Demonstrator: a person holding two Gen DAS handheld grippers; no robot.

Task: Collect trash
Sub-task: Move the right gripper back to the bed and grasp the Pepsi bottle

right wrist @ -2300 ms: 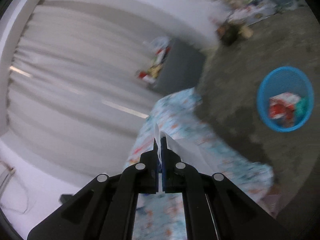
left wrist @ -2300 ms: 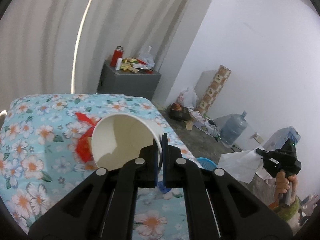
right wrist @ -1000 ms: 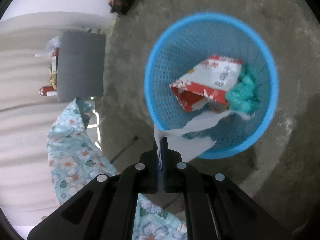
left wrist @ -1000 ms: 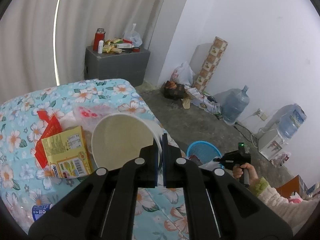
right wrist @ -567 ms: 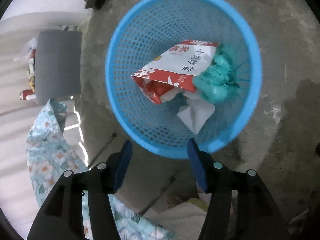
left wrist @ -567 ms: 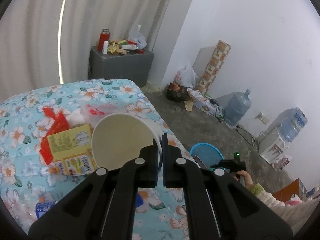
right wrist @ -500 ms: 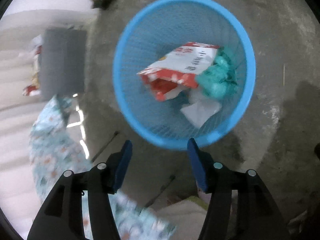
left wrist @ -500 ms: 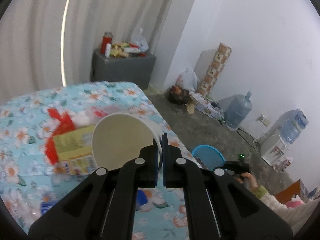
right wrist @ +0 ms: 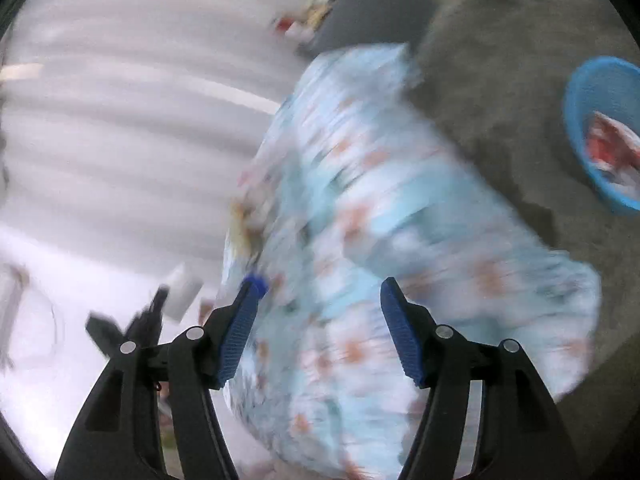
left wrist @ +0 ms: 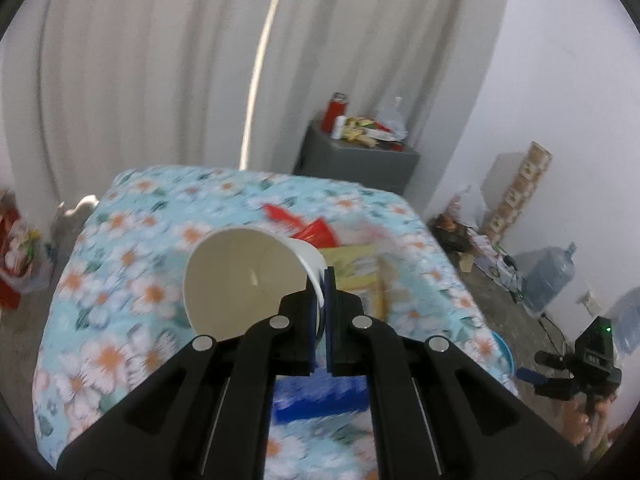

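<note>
The left gripper (left wrist: pixel 323 312) is closed on the rim of a white paper cup (left wrist: pixel 244 280), with one finger inside and one outside. The cup is tilted, its open mouth turned toward the camera, and it hangs above a table with a light blue floral cloth (left wrist: pixel 132 248).

On the cloth, behind the cup, lie a red wrapper (left wrist: pixel 308 228) and a yellow packet (left wrist: pixel 356 276); the cup and the finger hide part of them. A blue thing (left wrist: pixel 320 398) lies lower, between the gripper arms, too blurred to name.

Behind the table stands a grey cabinet (left wrist: pixel 360 164) with a red bottle (left wrist: pixel 336 114) and small items on top. A water jug (left wrist: pixel 550 276) stands on the floor at the right.

The right gripper (right wrist: pixel 320 320) has its jaws wide apart and holds nothing. Its view is strongly blurred. The blue basket (right wrist: pixel 588 120) stands on the floor at the right edge, apart from the table, with a red and white wrapper (right wrist: pixel 608 148) inside.
</note>
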